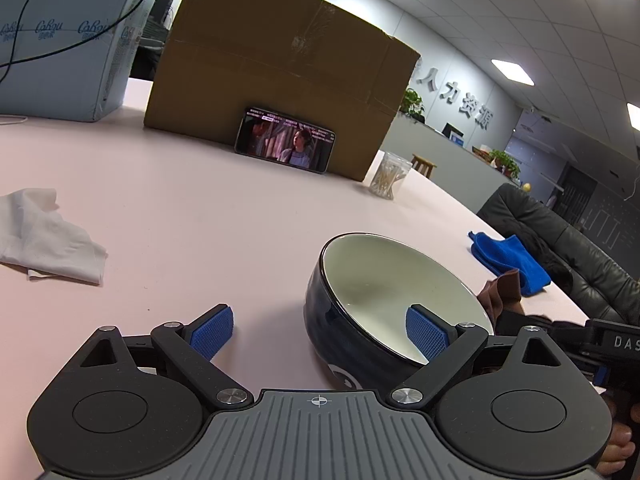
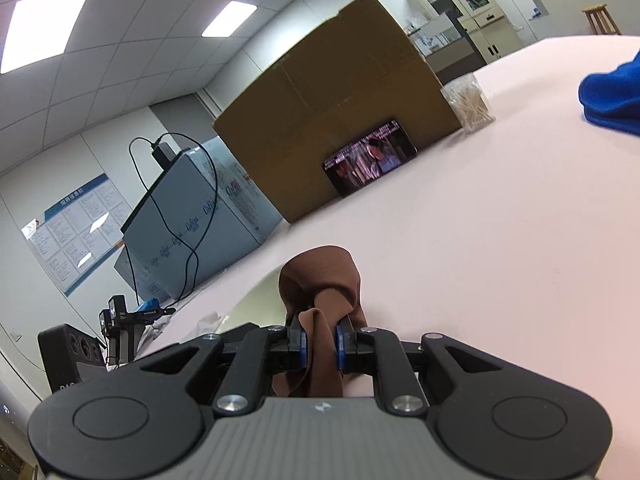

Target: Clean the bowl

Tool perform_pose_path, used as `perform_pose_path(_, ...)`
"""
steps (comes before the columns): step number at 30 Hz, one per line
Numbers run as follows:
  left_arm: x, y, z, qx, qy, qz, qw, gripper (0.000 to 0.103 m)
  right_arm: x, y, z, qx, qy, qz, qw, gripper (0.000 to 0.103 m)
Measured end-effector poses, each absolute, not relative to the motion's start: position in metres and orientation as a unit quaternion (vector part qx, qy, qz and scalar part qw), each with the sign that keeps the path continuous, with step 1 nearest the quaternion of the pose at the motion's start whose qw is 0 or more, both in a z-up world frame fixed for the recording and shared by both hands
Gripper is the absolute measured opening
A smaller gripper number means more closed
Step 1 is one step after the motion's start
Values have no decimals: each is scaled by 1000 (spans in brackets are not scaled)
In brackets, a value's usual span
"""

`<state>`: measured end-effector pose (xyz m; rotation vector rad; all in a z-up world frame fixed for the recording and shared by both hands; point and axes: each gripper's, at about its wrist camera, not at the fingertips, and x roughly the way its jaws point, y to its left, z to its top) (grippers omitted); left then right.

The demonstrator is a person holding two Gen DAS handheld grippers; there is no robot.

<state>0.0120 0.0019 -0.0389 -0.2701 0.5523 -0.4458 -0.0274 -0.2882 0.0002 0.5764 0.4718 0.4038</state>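
Note:
A dark blue bowl (image 1: pixel 400 280) with a white inside sits on the pink table, tilted toward the left wrist camera. My left gripper (image 1: pixel 320 324) is open wide: its right pad (image 1: pixel 426 334) sits inside the bowl over the near rim, while its left pad (image 1: pixel 212 332) stands well clear of the outer wall. My right gripper (image 2: pixel 320 332) is shut on a brown cloth (image 2: pixel 320 280), which bunches up above the fingers. Just left of the cloth shows the bowl's rim (image 2: pixel 252 304). In the left wrist view the brown cloth (image 1: pixel 502 292) hangs at the bowl's right edge.
A big cardboard box (image 1: pixel 280 64) stands at the back with a phone (image 1: pixel 286 142) leaning on it. A crumpled white tissue (image 1: pixel 44 236) lies at left and a blue cloth (image 1: pixel 508 258) at right. A clear tub of cotton swabs (image 1: pixel 390 176) and a black chair (image 1: pixel 560 240) are near the table's right edge.

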Motion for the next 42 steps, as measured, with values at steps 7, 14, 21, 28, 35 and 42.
perform_pose_path(7, 12, 2, -39, -132, 270, -217, 929, 95, -25, -286, -10, 285, 250, 190, 906, 15)
perform_pose_path(14, 11, 2, -39, -132, 270, -218, 929, 95, -31, -282, -11, 281, 251, 194, 906, 16)
perform_pose_path(21, 11, 2, -39, -132, 270, -218, 929, 95, -38, -277, -11, 273, 248, 202, 907, 17)
perform_pose_path(28, 11, 1, -39, -132, 269, -218, 929, 95, -45, -276, -10, 287, 232, 226, 901, 17)
perform_pose_path(35, 11, 1, -39, -133, 269, -218, 929, 95, -44, -272, -14, 288, 247, 225, 897, 17)
perform_pose_path(42, 10, 1, -39, -133, 269, -218, 928, 95, -47, -253, -16, 273, 264, 259, 888, 17)
